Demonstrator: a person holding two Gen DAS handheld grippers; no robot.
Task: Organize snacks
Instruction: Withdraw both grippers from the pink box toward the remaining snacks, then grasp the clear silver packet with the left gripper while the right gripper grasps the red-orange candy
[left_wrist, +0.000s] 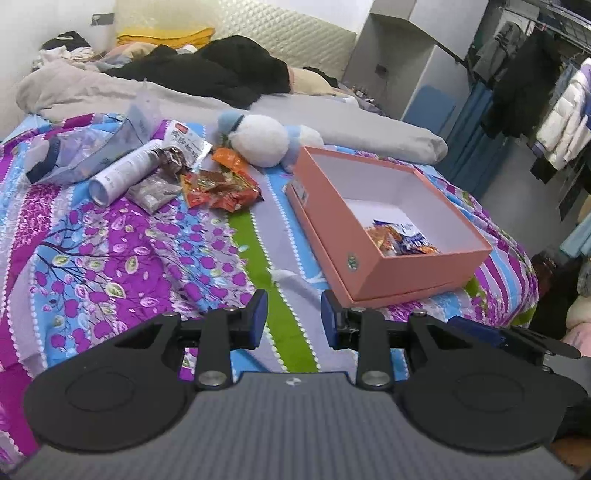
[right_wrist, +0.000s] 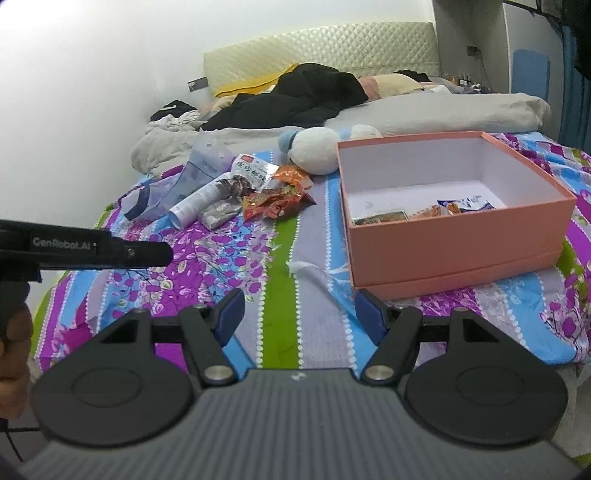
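A pile of snack packets (left_wrist: 218, 186) lies on the patterned bedspread: red-orange wrappers, a white packet with red print (left_wrist: 184, 142), a grey foil packet (left_wrist: 153, 192) and a white tube (left_wrist: 123, 171). The pile also shows in the right wrist view (right_wrist: 275, 199). An open salmon-pink box (left_wrist: 391, 266) (right_wrist: 458, 240) stands to the right with a few packets (left_wrist: 402, 240) (right_wrist: 436, 212) inside. My left gripper (left_wrist: 293, 319) is open and empty, low over the bedspread near the box's front corner. My right gripper (right_wrist: 299, 315) is open and empty, in front of the box.
A white and blue plush toy (left_wrist: 266, 138) (right_wrist: 317, 149) lies behind the pile, beside the box. A clear plastic bag (left_wrist: 81, 149) lies left of the tube. Grey duvet and dark clothes (left_wrist: 207, 74) fill the bed's far end. A clothes rack (left_wrist: 535, 96) stands right.
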